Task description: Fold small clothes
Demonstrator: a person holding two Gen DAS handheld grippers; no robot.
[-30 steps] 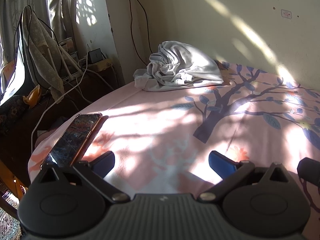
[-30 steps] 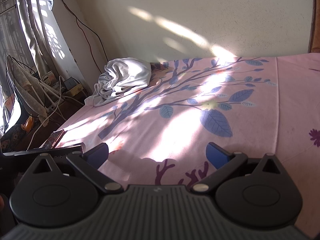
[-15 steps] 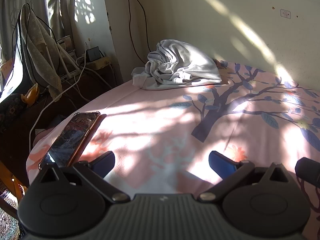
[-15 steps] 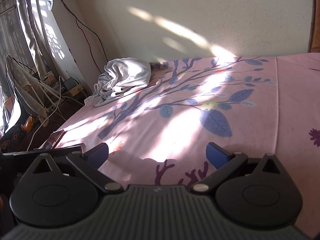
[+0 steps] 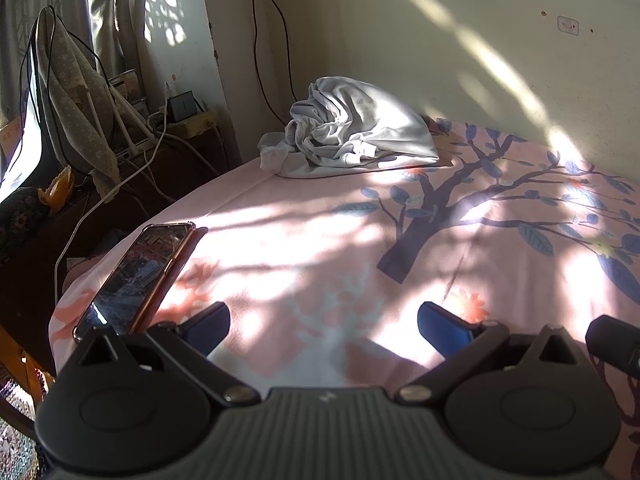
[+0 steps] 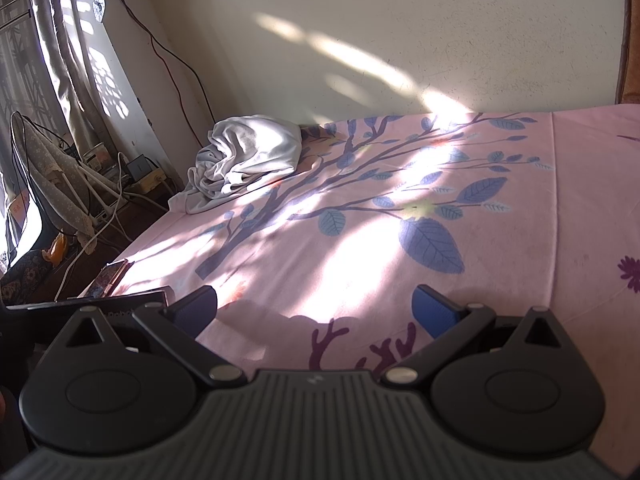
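A crumpled white garment (image 5: pixel 352 132) lies in a heap at the far corner of the pink bed (image 5: pixel 304 240), close to the wall; the right wrist view shows the same white garment (image 6: pixel 248 156) at the bed's far left. My left gripper (image 5: pixel 323 320) hovers low over the near part of the bed, open, with nothing between its blue-tipped fingers. My right gripper (image 6: pixel 314 306) is also open and empty, well short of the garment. Both grippers are far from the cloth.
A phone (image 5: pixel 140 272) in a reddish case lies at the bed's left edge, just ahead of my left gripper's left finger. Beyond the bed's left side stands a low dark table (image 5: pixel 132 184) with cables and a charger. The wall (image 6: pixel 400 40) bounds the far side.
The left wrist view has shifted slightly, so the garment sits a little more to the left and lower. The right gripper's view is almost unchanged. Both grippers stay open.
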